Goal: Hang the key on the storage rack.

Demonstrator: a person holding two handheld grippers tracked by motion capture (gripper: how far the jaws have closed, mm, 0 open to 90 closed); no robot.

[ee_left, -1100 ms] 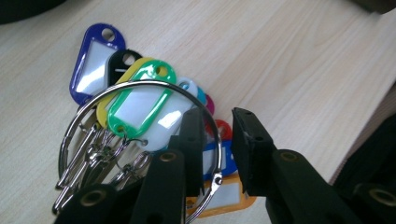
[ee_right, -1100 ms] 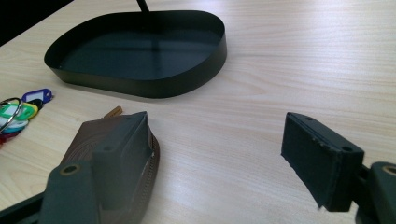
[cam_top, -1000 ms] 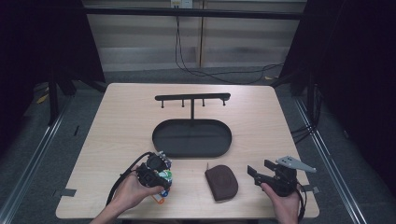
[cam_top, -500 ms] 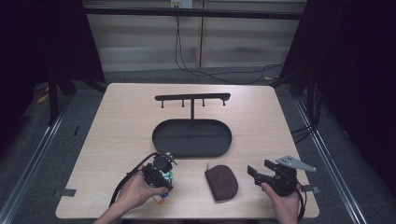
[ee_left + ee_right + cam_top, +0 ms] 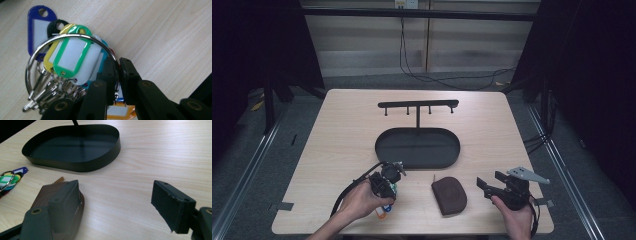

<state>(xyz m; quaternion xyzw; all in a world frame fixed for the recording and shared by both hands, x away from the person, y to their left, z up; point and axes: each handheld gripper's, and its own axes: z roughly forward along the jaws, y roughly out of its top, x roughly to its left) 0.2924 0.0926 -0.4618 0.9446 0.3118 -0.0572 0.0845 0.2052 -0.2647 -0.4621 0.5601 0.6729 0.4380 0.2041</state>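
Observation:
A metal key ring (image 5: 75, 36) carries several coloured tags, with a green tag (image 5: 71, 53) on top and a blue tag (image 5: 37, 23) lying on the wood. My left gripper (image 5: 117, 75) is shut on the ring's wire; its jaws have just been closing. In the high view the left gripper (image 5: 395, 172) sits at the table's front left, over the tags (image 5: 384, 210). A brown pouch (image 5: 449, 195) lies between the hands. My right gripper (image 5: 489, 185) stands open beside it at the front right, holding nothing (image 5: 117, 197).
A black oval tray (image 5: 384, 150) with a T-shaped hook rack (image 5: 418, 105) stands at mid table; its wall (image 5: 82, 165) is just beyond the pouch (image 5: 41, 193). The key tags (image 5: 10, 180) lie left of the pouch. Cables trail from both grippers.
The left gripper has edged a little toward the tray and its jaws have come together on the key ring. The right hand has kept still.

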